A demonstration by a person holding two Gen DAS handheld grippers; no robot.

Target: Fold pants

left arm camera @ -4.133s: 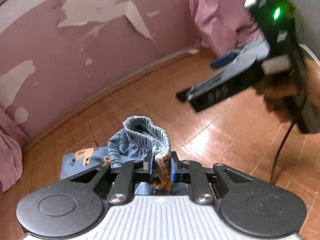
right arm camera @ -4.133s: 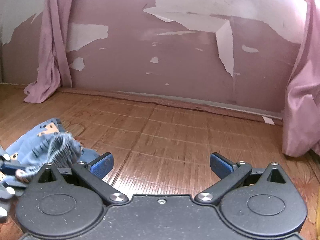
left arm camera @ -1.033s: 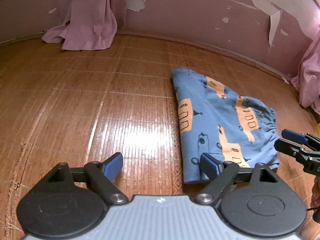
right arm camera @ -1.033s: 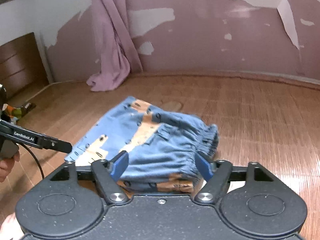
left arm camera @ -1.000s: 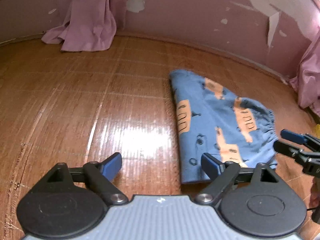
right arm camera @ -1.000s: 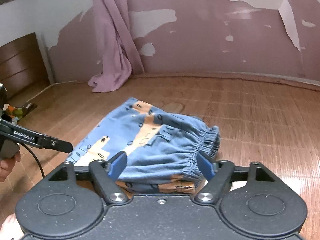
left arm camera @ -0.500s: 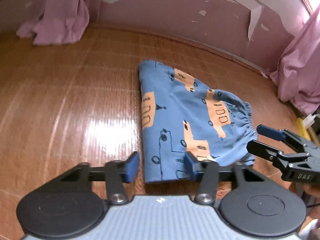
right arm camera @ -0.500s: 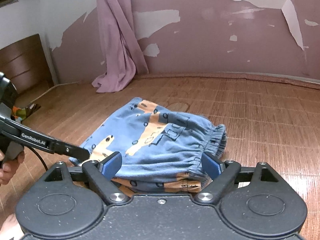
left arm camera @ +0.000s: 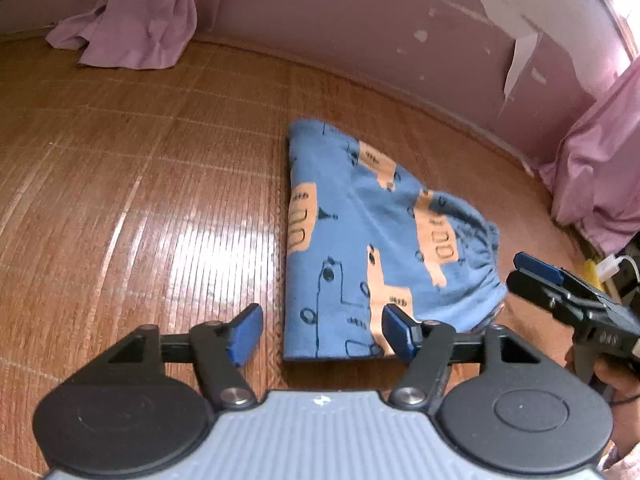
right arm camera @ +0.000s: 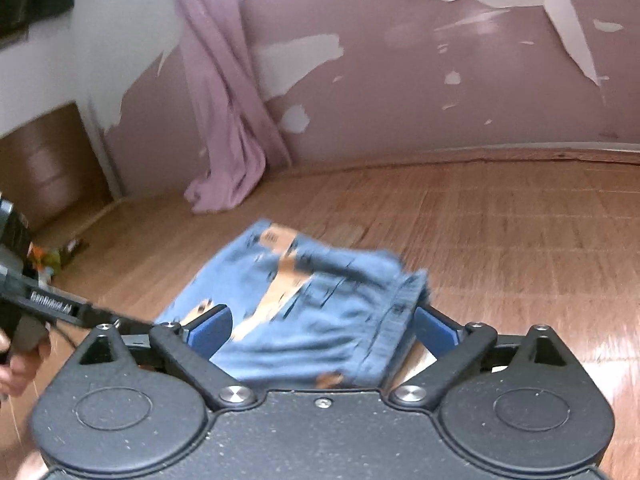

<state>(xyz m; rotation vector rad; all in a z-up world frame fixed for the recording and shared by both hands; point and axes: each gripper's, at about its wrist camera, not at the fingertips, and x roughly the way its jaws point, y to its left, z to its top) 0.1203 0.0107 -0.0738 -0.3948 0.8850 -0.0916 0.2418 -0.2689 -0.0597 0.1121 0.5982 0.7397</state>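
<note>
The blue pants (left arm camera: 360,240) with orange prints lie folded flat on the wooden floor (left arm camera: 120,208). My left gripper (left arm camera: 322,334) is open, its fingers straddling the near left corner of the fold without touching the cloth. In the right wrist view the pants (right arm camera: 312,300) lie just ahead, elastic waistband on the right. My right gripper (right arm camera: 324,330) hangs open and wide over the near edge. Each gripper shows in the other's view: the right gripper (left arm camera: 560,292) at the waistband side, the left gripper (right arm camera: 60,304) at the far left.
Pink curtains (left arm camera: 132,12) hang to the floor at the back left and at the right (left arm camera: 600,168). A peeling pink wall (left arm camera: 380,28) runs behind. A white plug and cable (left arm camera: 612,266) lie at the right edge. A hand (right arm camera: 16,364) holds the left gripper.
The pants were let go and now lie folded on the floor. Over the last second my left gripper narrowed then widened slightly; my right gripper opened wider and drew back a little.
</note>
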